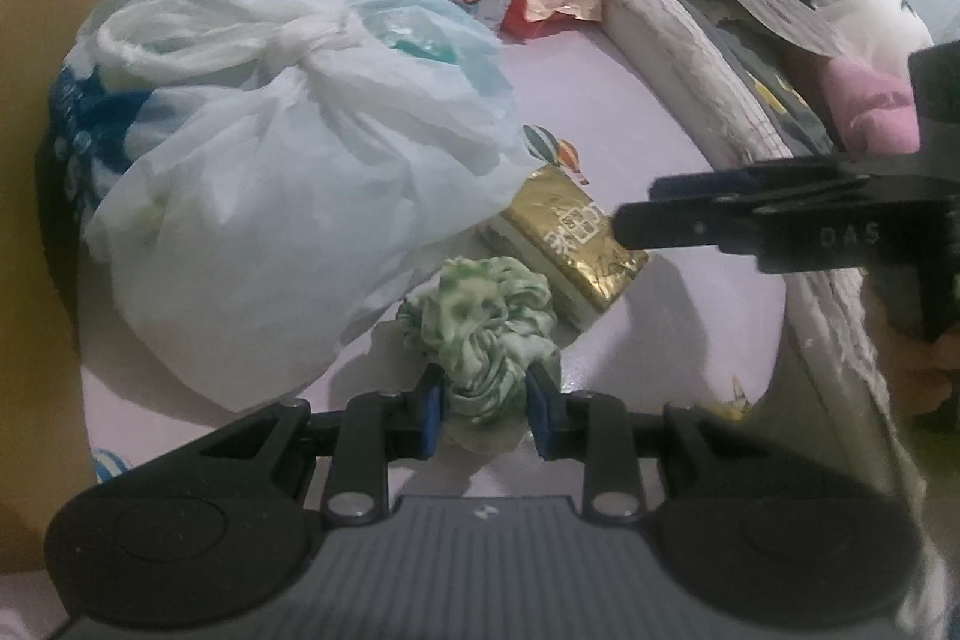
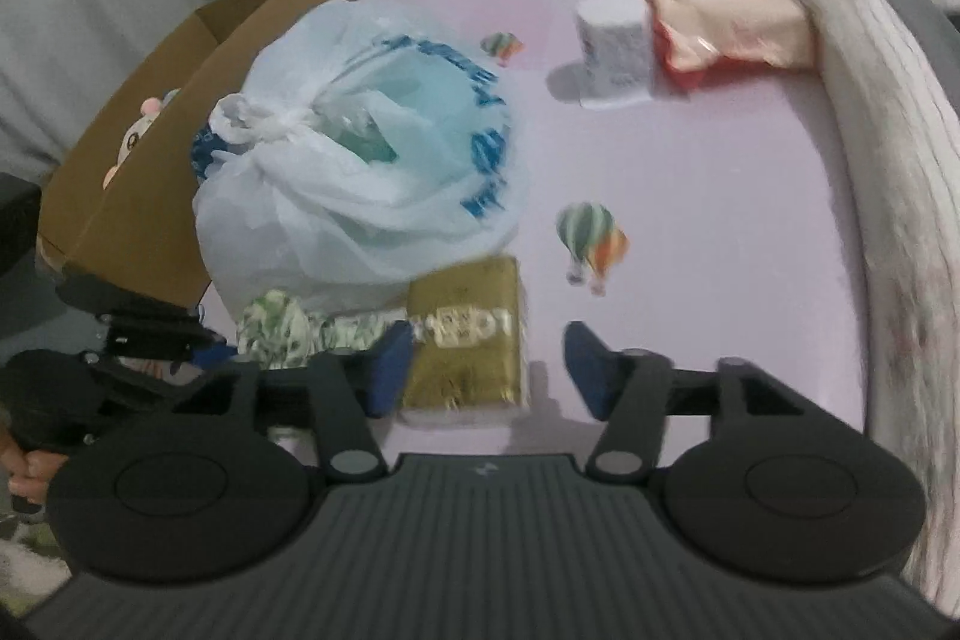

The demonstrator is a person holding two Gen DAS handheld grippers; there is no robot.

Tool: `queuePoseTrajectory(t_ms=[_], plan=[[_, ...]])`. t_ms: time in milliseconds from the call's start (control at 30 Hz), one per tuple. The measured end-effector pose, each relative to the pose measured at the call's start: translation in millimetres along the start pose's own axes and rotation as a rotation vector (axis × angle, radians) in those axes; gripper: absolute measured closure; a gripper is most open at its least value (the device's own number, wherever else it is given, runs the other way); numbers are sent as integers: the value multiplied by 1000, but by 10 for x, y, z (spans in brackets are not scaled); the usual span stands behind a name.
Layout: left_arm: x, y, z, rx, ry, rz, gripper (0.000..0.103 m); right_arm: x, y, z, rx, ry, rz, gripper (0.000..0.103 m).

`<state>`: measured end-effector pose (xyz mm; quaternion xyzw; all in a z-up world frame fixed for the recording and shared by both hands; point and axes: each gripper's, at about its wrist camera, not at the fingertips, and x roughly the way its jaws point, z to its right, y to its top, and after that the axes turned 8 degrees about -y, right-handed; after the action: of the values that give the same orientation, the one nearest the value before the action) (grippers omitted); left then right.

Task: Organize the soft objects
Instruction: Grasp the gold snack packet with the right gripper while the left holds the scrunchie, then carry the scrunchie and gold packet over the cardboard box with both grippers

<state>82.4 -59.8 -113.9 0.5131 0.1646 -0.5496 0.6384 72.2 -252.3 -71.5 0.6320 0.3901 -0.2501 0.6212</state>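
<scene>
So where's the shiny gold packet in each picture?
Left wrist view: gold packet sits right of centre, just past the green scrunchie.
Right wrist view: it lies low at centre, between the open fingers.
Shared landmark: the knotted white bag beside it.

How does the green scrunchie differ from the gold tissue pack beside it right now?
The green scrunchie is a ruffled, mottled fabric ring; the gold tissue pack is a smooth, shiny rectangular block. The scrunchie is pinched in the left tongs; the pack lies free between the open right tongs. Both sit by the tied plastic bag.
</scene>
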Motion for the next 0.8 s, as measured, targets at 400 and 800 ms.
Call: queuePoseTrajectory(t_ms=[400, 800], plan=[[-98, -8, 39, 4, 5, 36, 76, 240, -56, -10, 52, -54, -65, 52], [-961, -50, 169, -16, -83, 262, 77, -621, 79, -119, 196, 185, 107, 52]])
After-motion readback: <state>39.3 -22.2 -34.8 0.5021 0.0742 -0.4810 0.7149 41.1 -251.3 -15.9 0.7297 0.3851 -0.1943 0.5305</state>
